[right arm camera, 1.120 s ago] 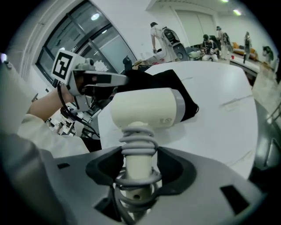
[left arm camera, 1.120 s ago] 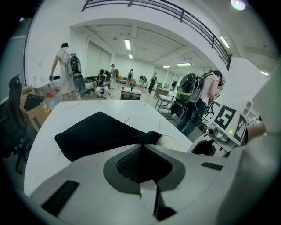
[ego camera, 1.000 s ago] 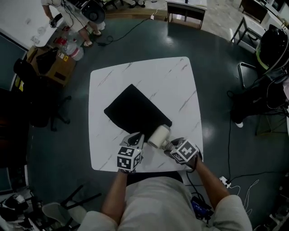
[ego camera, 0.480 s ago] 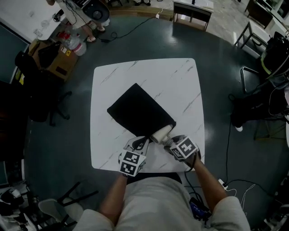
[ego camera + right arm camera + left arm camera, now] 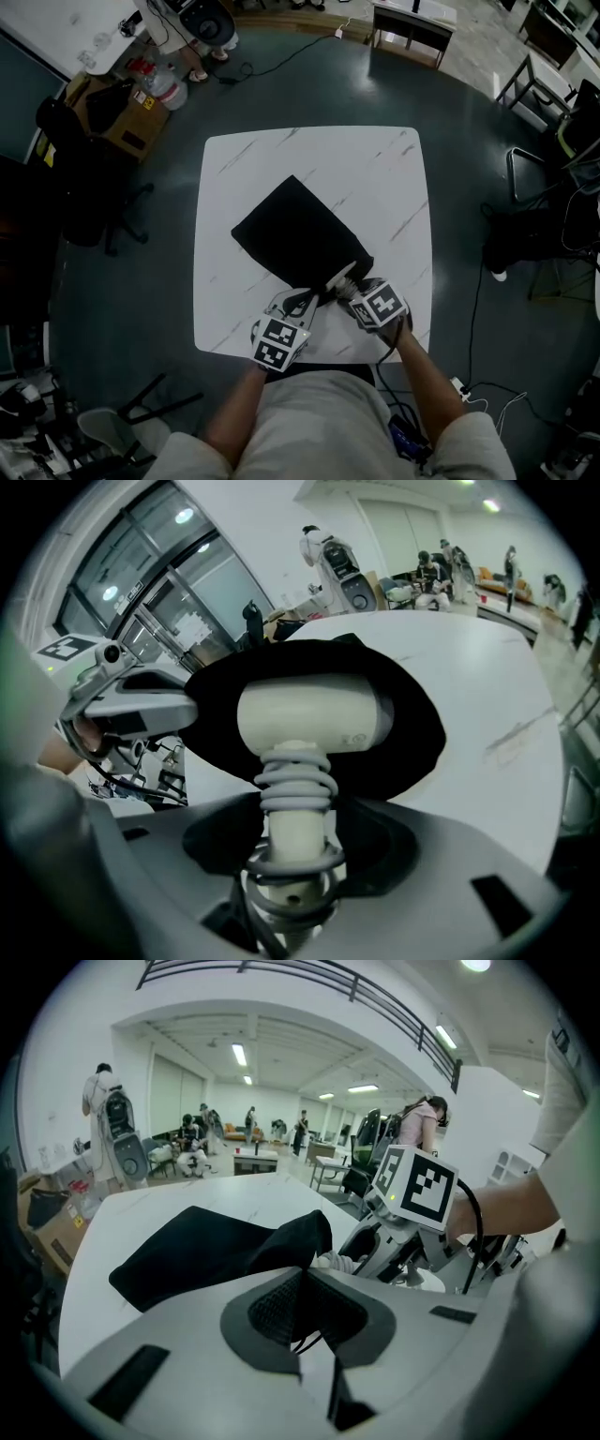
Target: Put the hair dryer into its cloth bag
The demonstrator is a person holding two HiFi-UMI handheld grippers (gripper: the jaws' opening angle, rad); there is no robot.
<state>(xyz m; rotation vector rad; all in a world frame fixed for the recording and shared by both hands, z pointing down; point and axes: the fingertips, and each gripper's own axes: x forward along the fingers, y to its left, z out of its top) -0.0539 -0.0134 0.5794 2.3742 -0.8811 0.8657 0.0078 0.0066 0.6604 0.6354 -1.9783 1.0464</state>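
The black cloth bag (image 5: 298,234) lies flat in the middle of the white marble table (image 5: 234,169), its mouth toward me. My left gripper (image 5: 302,302) is shut on the near edge of the bag's mouth (image 5: 302,1241) and lifts it. The cream hair dryer (image 5: 314,714) points into the dark opening, with the bag's rim around its head. My right gripper (image 5: 295,832) is shut on the dryer's handle, which has a grey cord (image 5: 295,794) coiled around it. In the head view only a small part of the dryer (image 5: 339,278) shows at the mouth, just ahead of the right gripper (image 5: 351,289).
The table's near edge (image 5: 281,349) runs right under both grippers. On the dark floor around the table are a cardboard box (image 5: 112,108), a black chair (image 5: 84,202), cables (image 5: 473,309) and a desk (image 5: 412,23). Several people (image 5: 108,1119) stand far off.
My right gripper has pushed the hair dryer forward into the bag's mouth, so less of its cream body shows. The left gripper still grips the bag's edge in about the same place.
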